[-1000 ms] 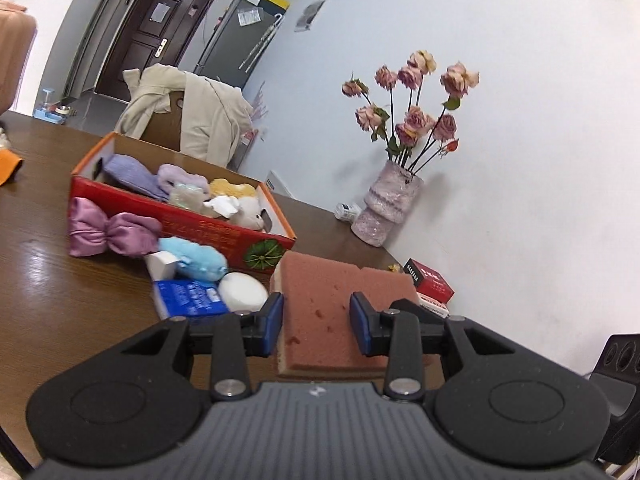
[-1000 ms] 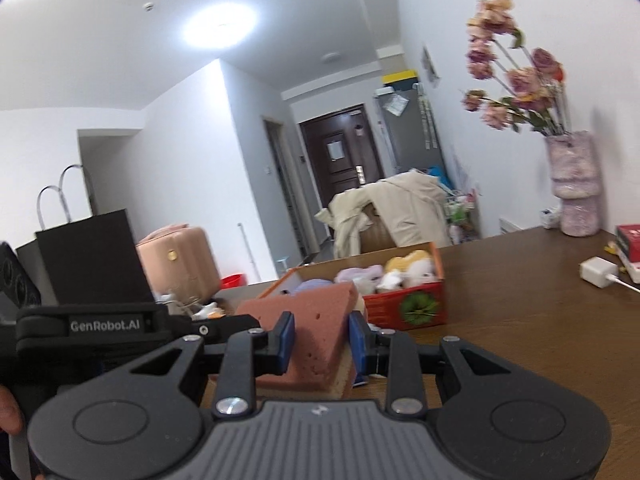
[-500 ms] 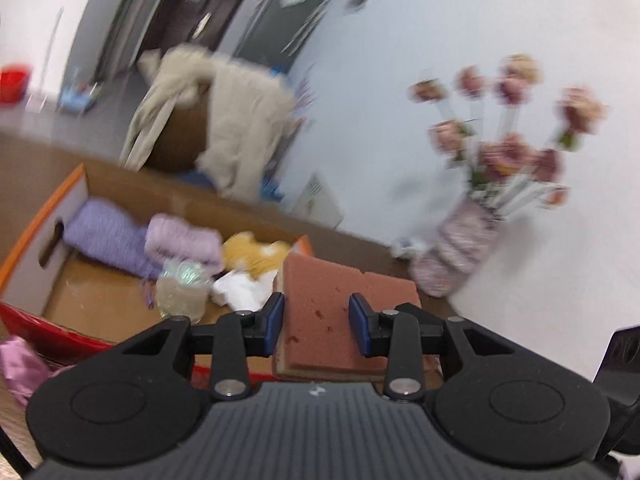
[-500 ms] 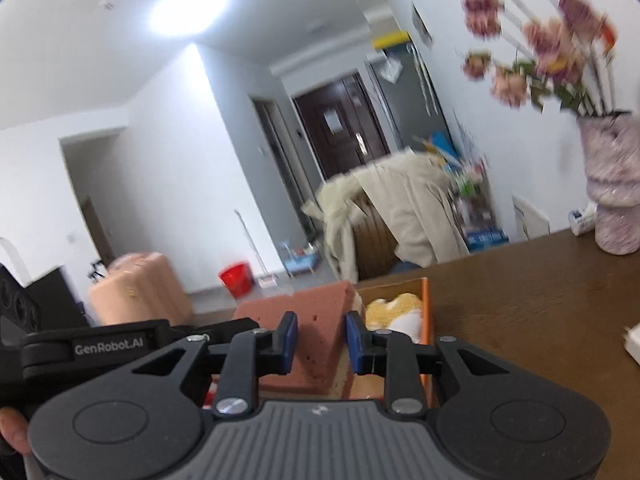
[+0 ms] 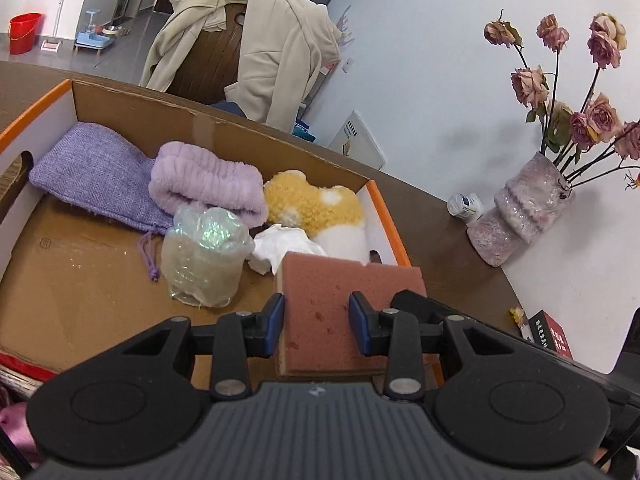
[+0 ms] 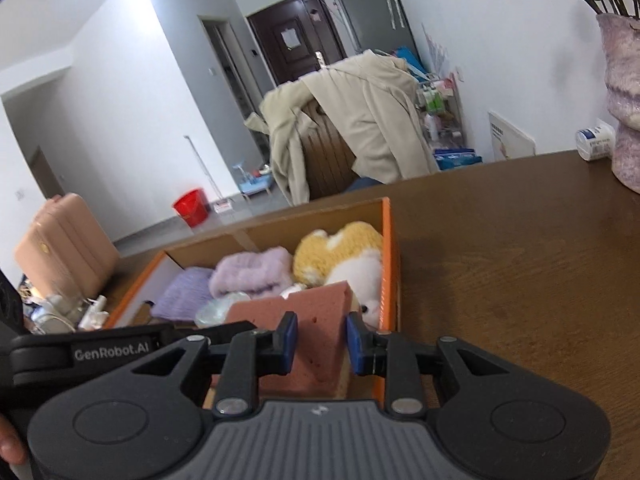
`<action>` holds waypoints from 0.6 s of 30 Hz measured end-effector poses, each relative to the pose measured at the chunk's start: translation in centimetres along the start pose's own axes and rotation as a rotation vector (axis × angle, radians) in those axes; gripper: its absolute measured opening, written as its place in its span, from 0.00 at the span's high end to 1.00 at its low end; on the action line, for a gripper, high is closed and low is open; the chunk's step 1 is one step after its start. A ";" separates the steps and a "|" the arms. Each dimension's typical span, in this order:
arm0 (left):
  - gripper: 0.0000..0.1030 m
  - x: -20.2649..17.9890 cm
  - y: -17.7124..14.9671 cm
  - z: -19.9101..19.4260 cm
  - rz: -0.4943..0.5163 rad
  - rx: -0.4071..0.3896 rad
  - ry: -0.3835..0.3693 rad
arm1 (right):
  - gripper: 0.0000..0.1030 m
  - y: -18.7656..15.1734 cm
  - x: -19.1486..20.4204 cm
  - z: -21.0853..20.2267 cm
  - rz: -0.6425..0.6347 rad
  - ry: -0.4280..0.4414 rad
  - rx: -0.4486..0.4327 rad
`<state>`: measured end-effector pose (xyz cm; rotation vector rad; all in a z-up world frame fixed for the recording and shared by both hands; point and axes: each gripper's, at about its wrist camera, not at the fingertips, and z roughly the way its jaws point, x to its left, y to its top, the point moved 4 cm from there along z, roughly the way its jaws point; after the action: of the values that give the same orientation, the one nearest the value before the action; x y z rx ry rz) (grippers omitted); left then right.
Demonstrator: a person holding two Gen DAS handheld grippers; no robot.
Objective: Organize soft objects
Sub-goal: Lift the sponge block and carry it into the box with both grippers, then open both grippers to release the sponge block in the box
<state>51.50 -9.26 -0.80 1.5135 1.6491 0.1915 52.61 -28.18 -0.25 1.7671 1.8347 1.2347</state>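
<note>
Both claws point forward and tilt downward, each gripped on the same pink sponge [image 5: 347, 308] from a different edge. The left claw [image 5: 316, 322] has its two blue pads pressed against the sponge's sides, its black fingers [image 5: 267, 320] angled inward. The right claw [image 6: 318, 342] pinches a narrower end of the sponge the same way, pads tight on both faces. In the right wrist view the left claw's black body lies just beside the right claw, and a bit of a hand [image 6: 10, 446] shows at the lower left edge.
</note>
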 end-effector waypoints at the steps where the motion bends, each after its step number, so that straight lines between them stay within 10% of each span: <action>1: 0.66 0.0 0.0 0.1 -0.001 0.002 -0.008 | 0.72 -0.1 -0.2 -0.1 -0.007 -0.006 -0.006; 10: 0.66 0.0 -0.6 0.8 0.048 0.034 0.041 | 0.61 0.7 0.7 -2.2 -0.006 0.015 -0.062; 18: 0.64 -1.0 0.0 -8.0 0.159 -0.100 0.051 | 0.55 1.2 2.0 -7.0 -0.047 -0.005 -0.100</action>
<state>46.12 -6.71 4.59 1.5751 1.5355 0.3958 47.86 -29.02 5.34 1.6628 1.7688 1.2802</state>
